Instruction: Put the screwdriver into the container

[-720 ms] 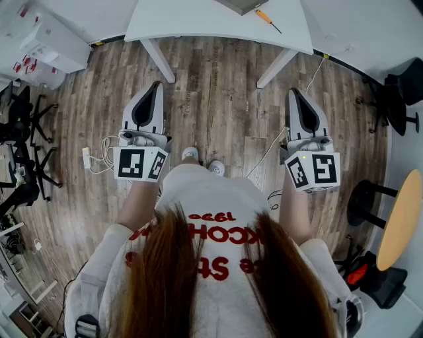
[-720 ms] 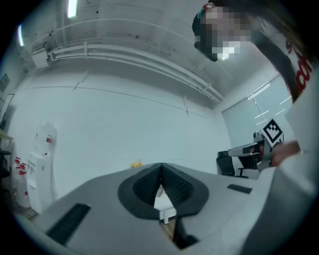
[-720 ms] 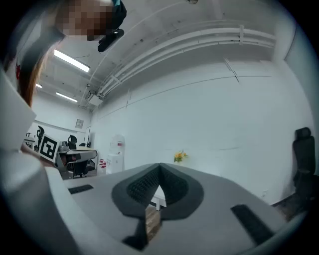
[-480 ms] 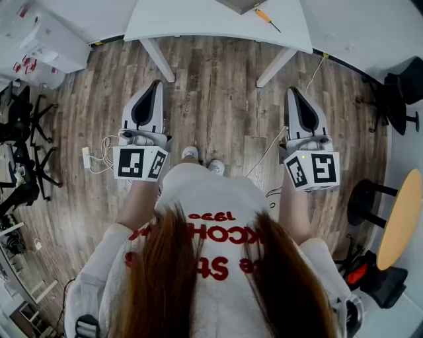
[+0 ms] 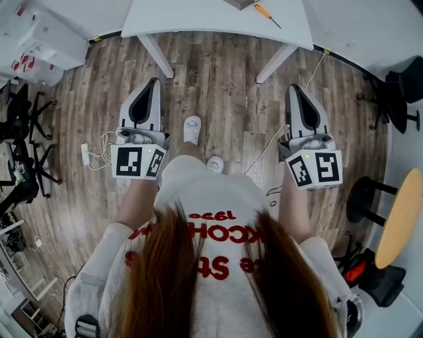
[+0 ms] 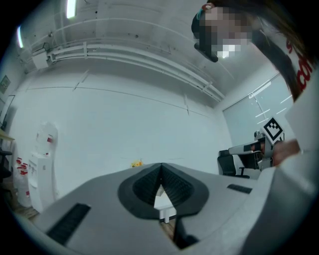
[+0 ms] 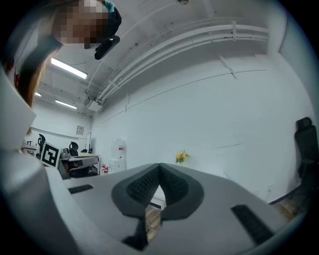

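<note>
One shoe (image 5: pixel 192 129) newly forward, the person nears the white desk (image 5: pixel 198 20) where the orange-handled screwdriver (image 5: pixel 263 12) lies untouched; left gripper (image 5: pixel 155 83) and right gripper (image 5: pixel 293 88), jaws pressed together and empty, are well short of it.

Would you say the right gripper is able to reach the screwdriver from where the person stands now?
Probably not yet: the right gripper hangs over the floor, short of the white table where the screwdriver lies. Nothing stands between them; a step forward should do.
</note>
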Tool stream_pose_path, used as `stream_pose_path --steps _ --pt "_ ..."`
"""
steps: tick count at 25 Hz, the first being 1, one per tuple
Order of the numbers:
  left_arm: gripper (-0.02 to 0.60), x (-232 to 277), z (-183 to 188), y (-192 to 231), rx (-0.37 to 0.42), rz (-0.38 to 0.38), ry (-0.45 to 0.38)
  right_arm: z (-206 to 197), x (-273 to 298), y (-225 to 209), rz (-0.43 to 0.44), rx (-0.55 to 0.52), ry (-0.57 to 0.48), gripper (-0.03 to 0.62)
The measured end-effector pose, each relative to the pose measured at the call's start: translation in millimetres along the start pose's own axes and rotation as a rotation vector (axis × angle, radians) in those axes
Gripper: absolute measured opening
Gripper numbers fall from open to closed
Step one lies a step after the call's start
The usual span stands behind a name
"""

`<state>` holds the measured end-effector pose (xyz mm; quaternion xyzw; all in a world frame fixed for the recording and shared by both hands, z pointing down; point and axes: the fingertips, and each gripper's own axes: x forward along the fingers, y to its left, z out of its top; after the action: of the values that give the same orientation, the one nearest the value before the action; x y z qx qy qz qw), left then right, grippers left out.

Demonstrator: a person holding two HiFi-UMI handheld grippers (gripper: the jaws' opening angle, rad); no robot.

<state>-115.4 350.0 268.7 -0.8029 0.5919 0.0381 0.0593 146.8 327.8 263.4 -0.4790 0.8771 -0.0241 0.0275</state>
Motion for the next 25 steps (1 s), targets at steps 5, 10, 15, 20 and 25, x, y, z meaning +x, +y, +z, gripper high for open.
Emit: stream_pose_path --steps 5,10,15,20,25 --pt "0.006 24 -5 3 -0.007 -0.022 -0.003 0 18 -10 -0.007 0.007 -0.002 0.005" --pt "0.006 62 -13 17 -0.023 -0.039 -0.007 -2 45 -25 -0.019 0.008 0.006 0.005" --pt "0.006 110 -17 37 -0.035 -0.063 -0.014 3 87 -45 -0.048 -0.003 0.008 0.005" --pt "0.006 153 -18 61 -0.033 -0.093 -0.026 9 129 -61 -0.087 -0.008 -0.010 0.005" --pt "0.006 193 -19 88 -0.030 -0.116 -0.042 11 170 -70 -0.099 -0.004 -0.022 0.005"
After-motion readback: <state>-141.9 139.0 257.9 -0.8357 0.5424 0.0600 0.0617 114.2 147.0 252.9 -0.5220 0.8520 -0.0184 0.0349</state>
